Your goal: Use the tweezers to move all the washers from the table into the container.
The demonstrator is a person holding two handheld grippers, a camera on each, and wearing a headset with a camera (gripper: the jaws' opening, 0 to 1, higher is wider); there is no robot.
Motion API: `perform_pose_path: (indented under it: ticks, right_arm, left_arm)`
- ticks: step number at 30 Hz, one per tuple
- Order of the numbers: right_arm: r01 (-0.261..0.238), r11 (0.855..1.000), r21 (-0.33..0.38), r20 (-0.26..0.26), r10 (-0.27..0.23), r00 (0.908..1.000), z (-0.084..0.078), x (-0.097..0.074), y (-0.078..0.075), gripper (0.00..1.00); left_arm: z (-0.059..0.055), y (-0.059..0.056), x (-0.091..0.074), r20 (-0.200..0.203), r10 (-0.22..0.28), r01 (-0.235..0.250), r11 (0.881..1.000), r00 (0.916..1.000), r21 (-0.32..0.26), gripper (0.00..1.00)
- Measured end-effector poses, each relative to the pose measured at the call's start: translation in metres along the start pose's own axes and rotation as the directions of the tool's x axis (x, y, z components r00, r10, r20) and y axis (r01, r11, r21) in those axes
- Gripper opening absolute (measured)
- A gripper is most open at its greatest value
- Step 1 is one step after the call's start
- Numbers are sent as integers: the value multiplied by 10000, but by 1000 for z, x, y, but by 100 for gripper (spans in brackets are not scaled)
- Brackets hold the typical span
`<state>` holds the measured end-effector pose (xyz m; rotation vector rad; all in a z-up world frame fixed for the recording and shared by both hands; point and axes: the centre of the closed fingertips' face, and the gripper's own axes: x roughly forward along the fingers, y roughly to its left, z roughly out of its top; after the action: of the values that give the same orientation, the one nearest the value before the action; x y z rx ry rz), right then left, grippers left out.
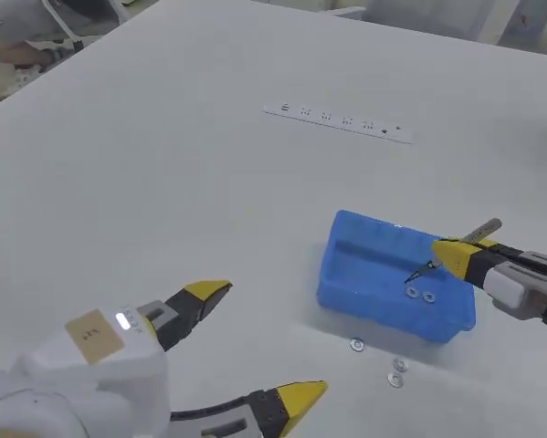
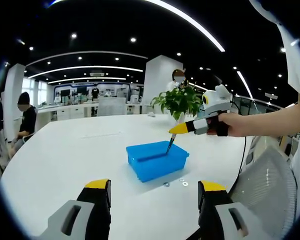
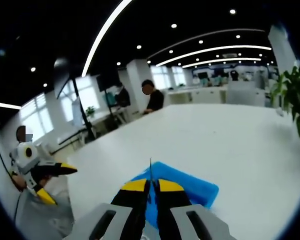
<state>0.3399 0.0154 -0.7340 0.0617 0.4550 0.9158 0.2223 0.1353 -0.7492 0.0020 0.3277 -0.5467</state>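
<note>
Above the blue container [image 1: 373, 303], the right gripper [image 1: 454, 255] is clamped on the tweezers [image 1: 423, 271], whose tip points down into it, near two washers [image 1: 412, 292] lying inside. Just in front of the container, three more washers lie on the table [image 1: 163, 164]. Well to its left, the left gripper [image 1: 259, 342] hangs with its jaws spread wide, holding nothing.
</note>
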Motion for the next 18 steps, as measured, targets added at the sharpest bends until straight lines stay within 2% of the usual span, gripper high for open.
perform_pose_path:
  ticks: [4,8,12,16,18]
  right_arm:
    - [-371,9993,-1,-104,371,9993,-6,-5,14,3]
    - [-724,9974,-62,-596,719,9956,-24,-9,27,3]
    - [-749,9970,218,-950,766,9925,-45,-12,32,3]
    - [-727,9970,249,-1656,758,9833,-69,-15,35,3]
    - [-723,9969,325,-1777,769,9811,-76,-17,36,3]
  left_arm:
    - [0,1,0,6,65,-65,10000,10000,-38,71]
    - [-1,1,0,-32,101,-101,9999,9999,6,71]
    - [-1,2,0,-31,117,-118,9999,9999,-17,70]
    - [-3,1,0,-144,135,-134,9999,9998,82,70]
    - [-3,1,0,-118,129,-128,9999,9998,74,70]
